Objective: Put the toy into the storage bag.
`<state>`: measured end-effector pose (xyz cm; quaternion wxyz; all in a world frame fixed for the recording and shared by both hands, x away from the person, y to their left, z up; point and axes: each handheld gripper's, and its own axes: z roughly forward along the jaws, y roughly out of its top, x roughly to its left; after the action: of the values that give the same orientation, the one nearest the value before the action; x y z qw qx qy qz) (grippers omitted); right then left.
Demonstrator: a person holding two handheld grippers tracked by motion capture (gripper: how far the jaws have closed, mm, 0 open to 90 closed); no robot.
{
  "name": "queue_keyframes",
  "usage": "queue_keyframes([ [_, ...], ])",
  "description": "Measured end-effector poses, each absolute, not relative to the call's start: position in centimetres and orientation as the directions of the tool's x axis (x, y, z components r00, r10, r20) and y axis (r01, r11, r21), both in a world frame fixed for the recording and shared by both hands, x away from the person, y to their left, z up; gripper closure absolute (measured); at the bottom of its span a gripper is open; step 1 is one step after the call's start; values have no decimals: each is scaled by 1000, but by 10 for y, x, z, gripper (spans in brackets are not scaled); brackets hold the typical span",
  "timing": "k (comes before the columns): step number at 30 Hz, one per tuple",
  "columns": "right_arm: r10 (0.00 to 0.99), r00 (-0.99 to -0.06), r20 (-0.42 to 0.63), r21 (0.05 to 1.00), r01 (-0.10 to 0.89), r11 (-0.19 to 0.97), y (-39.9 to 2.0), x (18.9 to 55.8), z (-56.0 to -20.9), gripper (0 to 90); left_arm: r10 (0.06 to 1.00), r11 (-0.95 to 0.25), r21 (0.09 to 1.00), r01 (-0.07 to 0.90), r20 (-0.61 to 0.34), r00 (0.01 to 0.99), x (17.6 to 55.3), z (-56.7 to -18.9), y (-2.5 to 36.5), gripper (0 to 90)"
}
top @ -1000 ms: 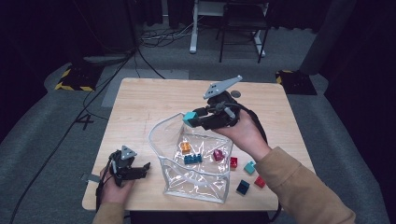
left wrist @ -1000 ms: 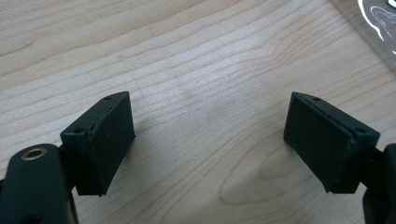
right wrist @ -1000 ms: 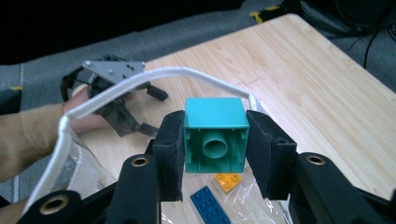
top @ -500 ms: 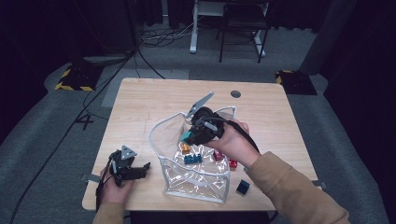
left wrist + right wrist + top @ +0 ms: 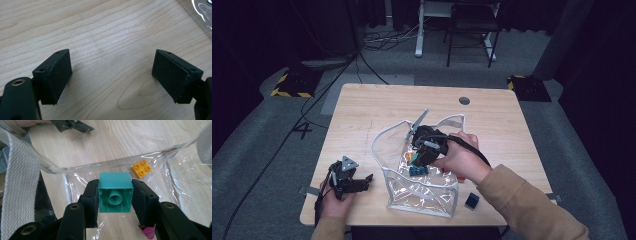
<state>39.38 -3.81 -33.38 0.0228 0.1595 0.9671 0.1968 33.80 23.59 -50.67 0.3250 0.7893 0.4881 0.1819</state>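
One teal plastic block (image 5: 115, 195), square and hollow-bottomed, is sitting clamped in the right hand-held gripper (image 5: 115, 202) inside the clear glossy bag (image 5: 422, 192); left hand-held gripper (image 5: 112, 75) is gaping over the woodgrain desk (image 5: 105, 30).

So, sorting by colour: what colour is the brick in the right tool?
Teal brick, clearest in the right gripper view.

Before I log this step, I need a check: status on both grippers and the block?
Right gripper shut on teal block, inside clear bag. Left gripper open over bare table. Orange block lies beyond; nothing blocking.
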Motion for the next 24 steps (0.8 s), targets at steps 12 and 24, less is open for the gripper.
queue_keyframes([
  [12,317,-946,74,533,306,789,-60,391,-316,404,888,-313,691,652,-30,458,338,-507,236,164],
  [24,350,-936,35,652,287,702,-98,376,-289,388,888,-314,690,652,-29,459,338,-507,236,164],
])
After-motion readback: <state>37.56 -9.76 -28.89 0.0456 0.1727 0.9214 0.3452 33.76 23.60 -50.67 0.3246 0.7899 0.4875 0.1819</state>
